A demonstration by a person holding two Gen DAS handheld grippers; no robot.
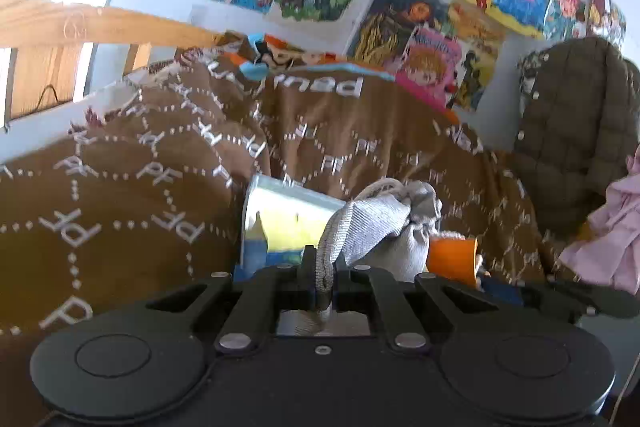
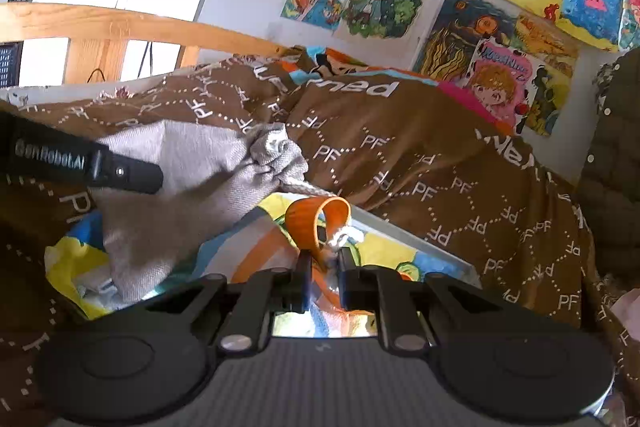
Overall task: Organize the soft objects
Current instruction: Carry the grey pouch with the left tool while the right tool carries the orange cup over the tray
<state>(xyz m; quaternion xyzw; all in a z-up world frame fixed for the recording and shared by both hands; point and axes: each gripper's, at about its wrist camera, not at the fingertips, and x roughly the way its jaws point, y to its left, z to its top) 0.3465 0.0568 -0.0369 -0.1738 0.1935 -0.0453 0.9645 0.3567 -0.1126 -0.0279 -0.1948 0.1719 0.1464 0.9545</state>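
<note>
Pinching grey bag (image 1: 372,223), left tongs (image 1: 322,267); right tongs (image 2: 322,263) clamp cord (image 2: 340,239); blanket (image 2: 400,163) reads "PF".

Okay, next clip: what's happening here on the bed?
A person is working with two handheld grippers over a brown blanket. The left gripper is shut on the fabric of a grey drawstring bag. The right gripper is pinched on the bag's white cord next to an orange loop. A colourful picture board lies underneath.
</note>
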